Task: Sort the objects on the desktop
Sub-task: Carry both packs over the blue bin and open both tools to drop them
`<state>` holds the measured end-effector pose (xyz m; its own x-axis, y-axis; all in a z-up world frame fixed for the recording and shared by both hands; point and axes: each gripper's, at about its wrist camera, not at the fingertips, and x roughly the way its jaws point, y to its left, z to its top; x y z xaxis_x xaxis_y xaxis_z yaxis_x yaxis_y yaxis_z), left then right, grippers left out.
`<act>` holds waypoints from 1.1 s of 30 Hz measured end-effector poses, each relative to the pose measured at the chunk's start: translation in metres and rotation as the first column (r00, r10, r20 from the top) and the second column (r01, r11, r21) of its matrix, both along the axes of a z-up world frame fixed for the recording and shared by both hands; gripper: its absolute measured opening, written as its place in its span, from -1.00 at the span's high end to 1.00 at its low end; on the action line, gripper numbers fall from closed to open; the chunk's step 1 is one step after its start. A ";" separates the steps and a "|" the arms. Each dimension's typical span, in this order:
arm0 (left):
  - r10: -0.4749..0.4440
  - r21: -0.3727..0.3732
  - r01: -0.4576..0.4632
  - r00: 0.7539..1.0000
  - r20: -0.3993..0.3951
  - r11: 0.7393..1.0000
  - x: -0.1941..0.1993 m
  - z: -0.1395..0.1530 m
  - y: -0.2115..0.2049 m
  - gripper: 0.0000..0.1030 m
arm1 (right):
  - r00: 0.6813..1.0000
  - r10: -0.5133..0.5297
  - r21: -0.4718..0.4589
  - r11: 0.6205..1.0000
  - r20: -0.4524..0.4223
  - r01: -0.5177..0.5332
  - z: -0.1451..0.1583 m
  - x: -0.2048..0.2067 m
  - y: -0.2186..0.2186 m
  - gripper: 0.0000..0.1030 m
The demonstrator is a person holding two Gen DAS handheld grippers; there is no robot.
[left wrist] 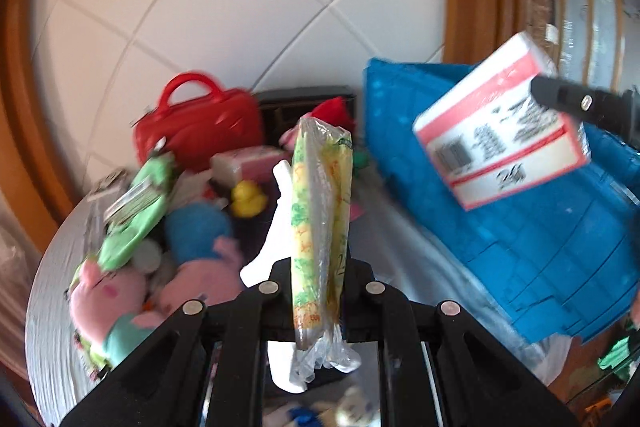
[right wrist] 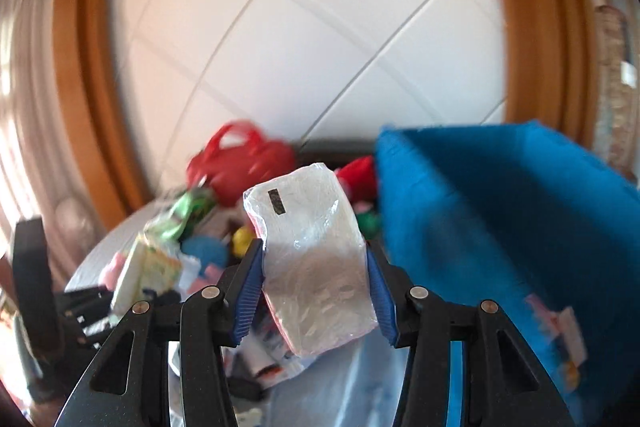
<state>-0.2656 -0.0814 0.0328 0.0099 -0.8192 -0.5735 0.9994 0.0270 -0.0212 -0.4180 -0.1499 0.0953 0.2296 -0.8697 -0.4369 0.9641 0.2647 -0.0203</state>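
Note:
My left gripper (left wrist: 320,267) is shut on a yellow-green tissue pack (left wrist: 320,211) in clear wrap, held upright above the table. My right gripper (right wrist: 316,267) is shut on a white and red tissue pack (right wrist: 316,259) in clear wrap; in the left wrist view the same pack (left wrist: 500,131) shows at the right, held over the blue fabric bin (left wrist: 520,227). The blue bin (right wrist: 500,227) fills the right of the right wrist view. The left gripper with its yellow pack (right wrist: 140,275) shows at lower left there.
A pile lies on the grey round table (left wrist: 56,267): a red handbag (left wrist: 200,123), pink pig plush toys (left wrist: 120,291), a yellow rubber duck (left wrist: 248,199), green packets (left wrist: 136,211), a dark box (left wrist: 304,103) at the back. A white tiled wall stands behind.

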 end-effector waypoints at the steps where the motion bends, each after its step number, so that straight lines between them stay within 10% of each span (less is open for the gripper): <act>1: -0.015 -0.012 0.015 1.000 -0.003 1.000 -0.009 0.005 -0.004 0.78 | 1.000 -0.025 -0.018 1.000 0.003 0.025 0.010 -0.012 0.003 0.06; 15: -0.225 -0.116 0.221 0.974 -0.020 0.968 -0.177 0.080 -0.077 0.78 | 0.980 -0.199 -0.143 0.969 0.017 0.199 0.105 -0.170 0.028 0.19; 16: -0.235 -0.117 0.232 0.972 -0.010 0.966 -0.192 0.084 -0.084 0.78 | 0.978 -0.207 -0.147 0.967 0.012 0.206 0.109 -0.181 0.027 0.82; 17: -0.241 -0.117 0.239 0.970 -0.003 0.964 -0.203 0.086 -0.088 0.78 | 0.977 -0.211 -0.147 0.966 0.014 0.211 0.111 -0.191 0.024 1.00; 33: -0.359 0.012 0.359 0.930 0.084 0.933 -0.337 0.091 -0.124 0.78 | 0.955 -0.280 0.012 0.959 -0.095 0.283 0.075 -0.309 -0.015 0.77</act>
